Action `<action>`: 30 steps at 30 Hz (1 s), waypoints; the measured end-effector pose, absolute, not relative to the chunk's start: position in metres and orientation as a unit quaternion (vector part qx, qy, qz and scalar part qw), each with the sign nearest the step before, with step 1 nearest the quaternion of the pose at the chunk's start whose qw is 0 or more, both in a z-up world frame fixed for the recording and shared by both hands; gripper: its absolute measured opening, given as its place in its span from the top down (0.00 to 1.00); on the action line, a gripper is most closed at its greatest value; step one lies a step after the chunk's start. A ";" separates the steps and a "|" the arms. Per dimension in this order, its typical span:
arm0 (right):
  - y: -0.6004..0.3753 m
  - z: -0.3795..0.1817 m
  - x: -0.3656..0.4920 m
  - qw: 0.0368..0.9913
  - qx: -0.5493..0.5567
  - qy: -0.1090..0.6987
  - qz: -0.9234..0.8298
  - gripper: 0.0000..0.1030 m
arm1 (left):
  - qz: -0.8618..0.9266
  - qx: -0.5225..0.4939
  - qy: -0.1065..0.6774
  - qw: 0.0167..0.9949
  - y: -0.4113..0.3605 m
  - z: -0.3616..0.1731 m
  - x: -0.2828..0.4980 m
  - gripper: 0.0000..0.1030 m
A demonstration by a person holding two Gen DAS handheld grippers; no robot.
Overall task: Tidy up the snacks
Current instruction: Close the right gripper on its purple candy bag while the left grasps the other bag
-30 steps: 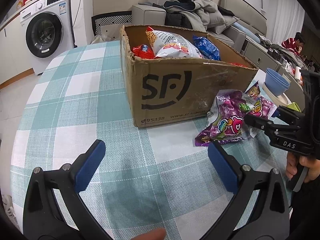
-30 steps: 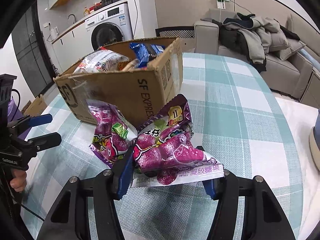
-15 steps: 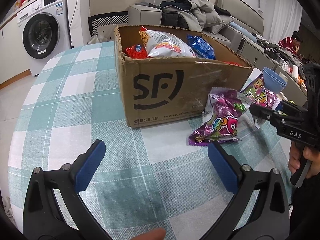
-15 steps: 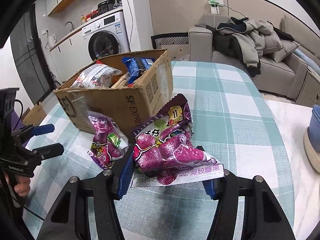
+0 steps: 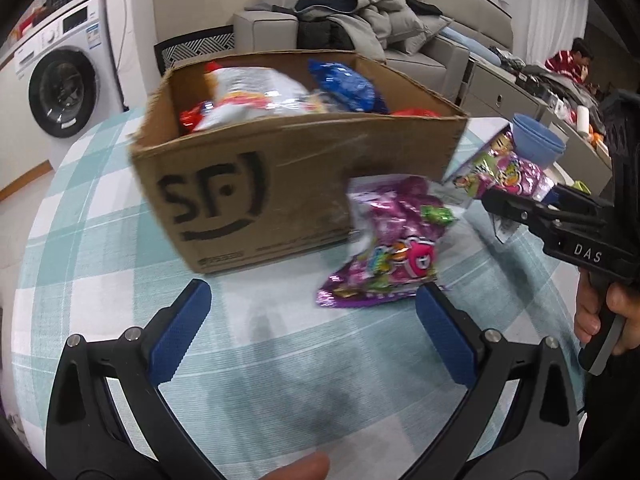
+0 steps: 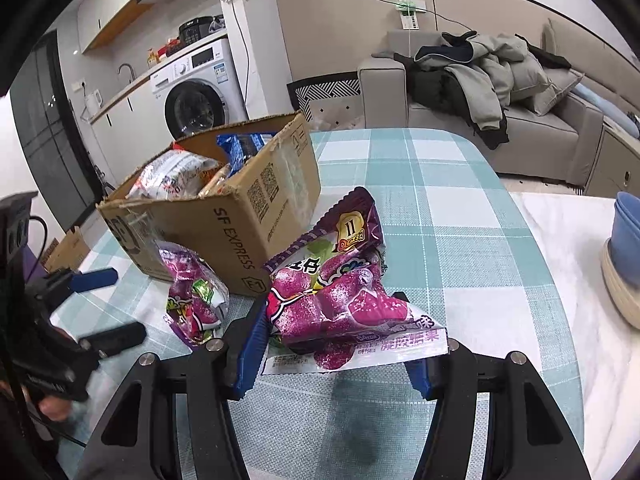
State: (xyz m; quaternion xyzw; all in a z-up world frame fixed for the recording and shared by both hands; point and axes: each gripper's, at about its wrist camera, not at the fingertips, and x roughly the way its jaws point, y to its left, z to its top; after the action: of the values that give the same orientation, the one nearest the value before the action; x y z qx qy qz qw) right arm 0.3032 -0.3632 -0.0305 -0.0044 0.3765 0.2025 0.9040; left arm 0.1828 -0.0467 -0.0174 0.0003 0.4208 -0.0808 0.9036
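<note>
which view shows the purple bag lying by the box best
The left wrist view: the loose purple bag lies whole and unobstructed on the tablecloth against the cardboard box, though slightly blurred. In the right wrist view it is smaller, partly hidden behind the right hand-held gripper, which holds another purple bag.

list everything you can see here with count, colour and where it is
cardboard box: one, brown, on the table, holding snack bags
candy bag on the table: one, purple, against the box front
held candy bag: one, purple, in the right gripper
table: one, teal and white check cloth
bowls: stacked, blue, at the table's right edge
washing machine: one, white, behind the box
sofa: one, grey, piled with coats
left gripper: open, empty, blue pads
right gripper: shut on the held bag
</note>
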 end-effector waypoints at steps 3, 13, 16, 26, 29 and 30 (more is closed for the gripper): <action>-0.371 -0.026 0.303 0.903 0.013 0.372 0.212 0.42 | -0.082 0.011 0.420 0.904 -0.062 -0.017 0.181 0.01; -0.392 -0.012 0.300 0.907 0.046 0.360 0.214 0.42 | -0.107 0.010 0.439 0.892 -0.100 -0.030 0.191 0.01; -0.397 -0.008 0.298 0.909 0.048 0.356 0.211 0.42 | -0.112 0.004 0.450 0.886 -0.108 -0.035 0.198 0.02; -0.402 -0.004 0.297 0.911 0.055 0.352 0.209 0.42 | -0.107 0.011 0.464 0.879 -0.118 -0.044 0.217 0.24; -0.402 -0.004 0.297 0.911 0.055 0.352 0.210 0.42 | -0.106 0.010 0.461 0.881 -0.117 -0.042 0.220 0.27; -0.402 -0.004 0.297 0.911 0.055 0.352 0.210 0.42 | -0.107 0.012 0.460 0.881 -0.115 -0.041 0.221 0.29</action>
State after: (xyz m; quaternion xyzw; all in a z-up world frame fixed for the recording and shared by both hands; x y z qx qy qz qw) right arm 0.2968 -0.4019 -0.0041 0.0549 0.3516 0.2098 0.9107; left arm 0.2211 -0.1150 -0.0411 0.0124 0.4602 -0.1068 0.8813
